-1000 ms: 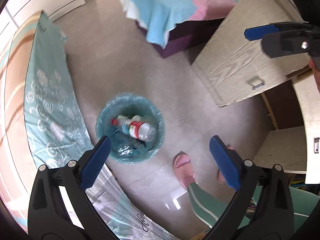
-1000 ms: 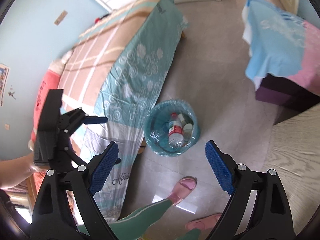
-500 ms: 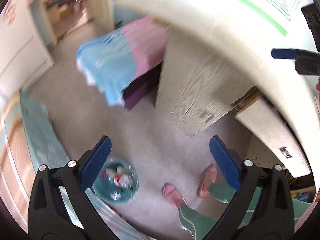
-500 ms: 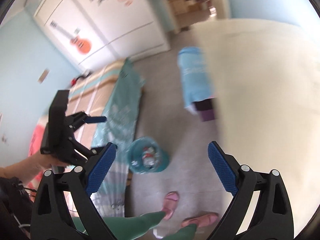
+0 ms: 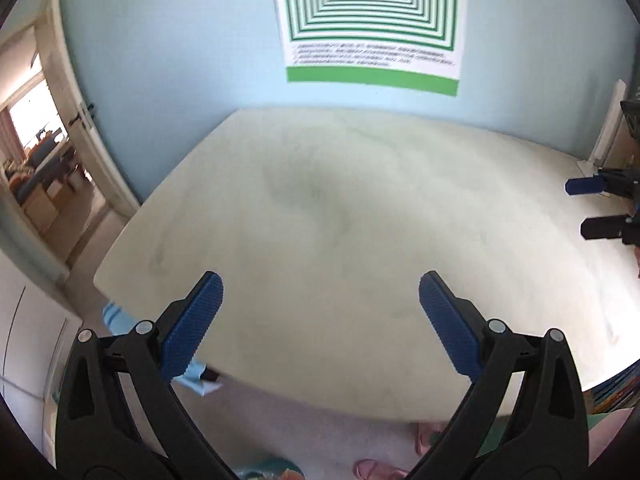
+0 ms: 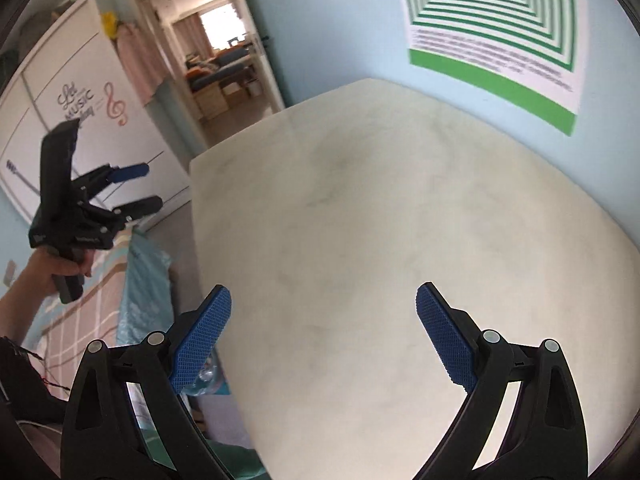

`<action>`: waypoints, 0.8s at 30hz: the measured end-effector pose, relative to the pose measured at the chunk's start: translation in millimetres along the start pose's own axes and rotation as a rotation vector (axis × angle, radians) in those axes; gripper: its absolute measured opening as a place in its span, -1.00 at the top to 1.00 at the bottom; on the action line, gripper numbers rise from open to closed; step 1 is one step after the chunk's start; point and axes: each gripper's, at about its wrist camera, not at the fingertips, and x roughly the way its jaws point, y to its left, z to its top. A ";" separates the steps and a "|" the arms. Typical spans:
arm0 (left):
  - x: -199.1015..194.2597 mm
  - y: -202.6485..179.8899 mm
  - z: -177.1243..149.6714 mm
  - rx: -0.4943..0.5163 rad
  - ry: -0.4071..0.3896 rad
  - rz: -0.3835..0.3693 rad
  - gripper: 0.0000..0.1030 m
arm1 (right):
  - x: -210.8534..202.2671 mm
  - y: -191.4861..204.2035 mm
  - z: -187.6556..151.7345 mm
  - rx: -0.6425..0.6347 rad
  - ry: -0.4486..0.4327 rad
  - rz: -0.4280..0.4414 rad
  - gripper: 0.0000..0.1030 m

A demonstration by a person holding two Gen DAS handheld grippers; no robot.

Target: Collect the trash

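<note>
Bin and floor, which filled both wrist views a second ago, have all but dropped out of sight: both grippers have swung up from pointing at the teal-lined trash bin to facing the pale cream tabletop (image 5: 360, 220) and the light blue wall (image 5: 168, 40) behind it. The bin with its plastic bottles now shows only as a teal sliver (image 5: 264, 474) at the bottom edge of the left wrist view, low beside the person's pink slippers (image 5: 378, 470), so it sits on the floor near the table's near edge; what lies inside I cannot make out from here.

The left gripper (image 5: 318, 320) has its blue ribbed pads spread wide with nothing between them, and the right gripper (image 6: 322, 330) is likewise spread wide and empty.

The tabletop is smooth, faintly marbled and bare. On the wall hangs a green-and-white striped poster (image 5: 372, 20) with lines of small print, too blurred to read. An open doorway (image 6: 216, 60) leads to a brighter room.

The right wrist view alone shows the white wardrobe with a music decal (image 6: 92, 108), the bed with its teal patterned sheet (image 6: 144, 292), and the person's hand (image 6: 60, 268) gripping the left gripper's handle. The left wrist view alone catches the right gripper's two fingers entering at the far right edge.
</note>
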 end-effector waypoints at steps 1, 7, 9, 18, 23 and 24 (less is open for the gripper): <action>5.0 -14.2 17.9 0.022 -0.022 -0.011 -0.87 | -6.3 -12.4 -0.4 0.013 -0.004 -0.035 -0.80; 35.2 -102.2 97.0 0.107 -0.156 -0.091 -0.87 | -41.9 -80.2 -20.2 0.057 -0.019 -0.226 -0.80; 49.7 -129.1 116.0 0.122 -0.158 -0.134 -0.87 | -52.6 -96.4 -28.4 0.088 -0.029 -0.262 -0.80; 78.4 -211.3 150.4 0.184 -0.145 -0.313 -0.87 | -80.7 -139.8 -45.4 0.315 -0.080 -0.396 -0.80; 80.6 -245.3 150.9 0.277 -0.133 -0.353 -0.87 | -89.5 -145.3 -58.3 0.424 -0.086 -0.513 -0.80; 79.4 -251.7 148.8 0.293 -0.131 -0.366 -0.87 | -91.1 -147.1 -61.0 0.453 -0.091 -0.521 -0.80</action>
